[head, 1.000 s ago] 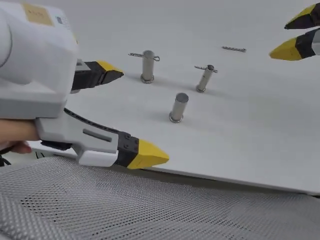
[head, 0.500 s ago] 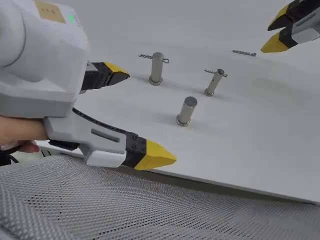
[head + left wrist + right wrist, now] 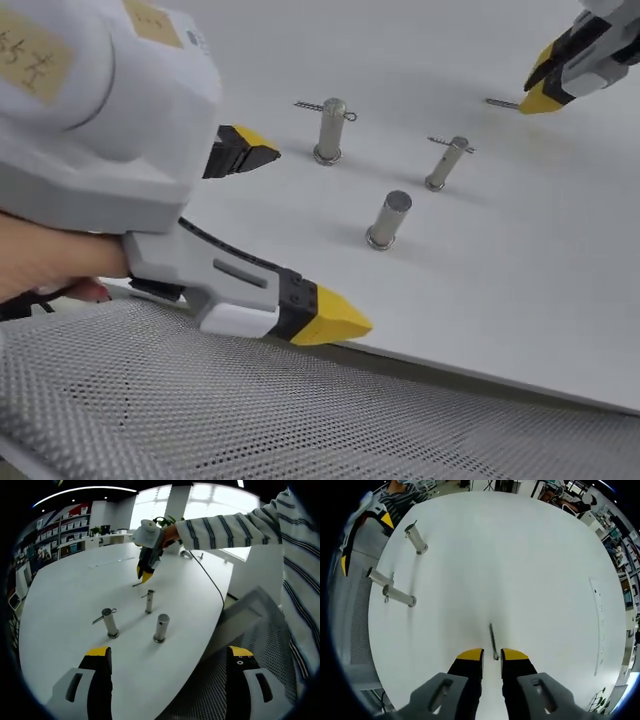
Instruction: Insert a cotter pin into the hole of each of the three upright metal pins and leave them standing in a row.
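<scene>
Lowered right gripper [image 3: 492, 654] straddles the loose cotter pin [image 3: 492, 635], fingers slightly parted; left gripper [image 3: 169, 652] gapes empty.

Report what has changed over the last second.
The right gripper moved down to the loose cotter pin, its jaws narrowing to straddle the pin's end; not yet gripped. The left gripper stayed open. The three metal pins stayed standing, two with cotter pins, one without.

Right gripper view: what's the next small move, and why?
Probably shut the right gripper on the loose cotter pin: it lies flat on the table with its near end between the parted jaws, and the front metal pin carries none yet.
</scene>
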Tool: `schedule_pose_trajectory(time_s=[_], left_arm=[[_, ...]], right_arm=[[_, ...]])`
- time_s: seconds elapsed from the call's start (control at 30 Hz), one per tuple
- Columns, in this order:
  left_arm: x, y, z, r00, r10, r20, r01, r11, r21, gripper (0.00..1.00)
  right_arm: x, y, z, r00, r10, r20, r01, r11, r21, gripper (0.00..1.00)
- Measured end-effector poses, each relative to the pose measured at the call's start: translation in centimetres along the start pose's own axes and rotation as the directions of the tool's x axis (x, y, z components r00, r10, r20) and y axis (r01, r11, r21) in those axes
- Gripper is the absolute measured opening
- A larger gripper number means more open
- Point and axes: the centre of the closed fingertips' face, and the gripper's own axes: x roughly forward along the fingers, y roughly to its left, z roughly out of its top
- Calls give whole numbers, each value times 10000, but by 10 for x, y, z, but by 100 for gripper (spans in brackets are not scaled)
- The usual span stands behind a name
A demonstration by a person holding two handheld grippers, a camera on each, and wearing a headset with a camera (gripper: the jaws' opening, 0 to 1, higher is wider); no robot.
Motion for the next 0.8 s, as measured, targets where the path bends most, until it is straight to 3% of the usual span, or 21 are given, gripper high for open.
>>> schedule_pose_trajectory(time_s=[0.2, 0.23, 0.27, 0.5, 0.6, 0.7, 0.8], left_arm=[[0, 3, -1, 10000, 13, 5, -13, 10000, -67, 94], [0, 3, -1, 10000, 31, 5, -31, 10000, -92, 94], [0, 5, -2, 10000, 59, 8, -59, 9999, -135, 94], [2, 6, -3, 9999, 104, 21, -104, 9997, -211, 92], [2, 4, -3, 10000, 49, -29, -49, 9998, -211, 92], [2, 4, -3, 10000, 13, 8, -13, 9997, -234, 91], [1, 5, -2, 9999, 36, 98, -33, 9995, -320, 91]], right_arm=[[8, -1, -8, 9993, 275, -244, -275, 9996, -9, 3], [10, 2, 0, 9983, 550, 170, -551, 9985, 62, 0], [9, -2, -5, 9994, 347, -72, -346, 9993, 170, 0], [8, -3, -4, 9985, 540, 29, -541, 9983, 219, 0], [8, -2, -4, 9985, 525, -121, -528, 9984, -206, 0], [9, -2, -3, 9980, 481, -406, -488, 9986, -180, 0], [9, -2, -3, 9958, 383, -827, -450, 9957, -807, 0]])
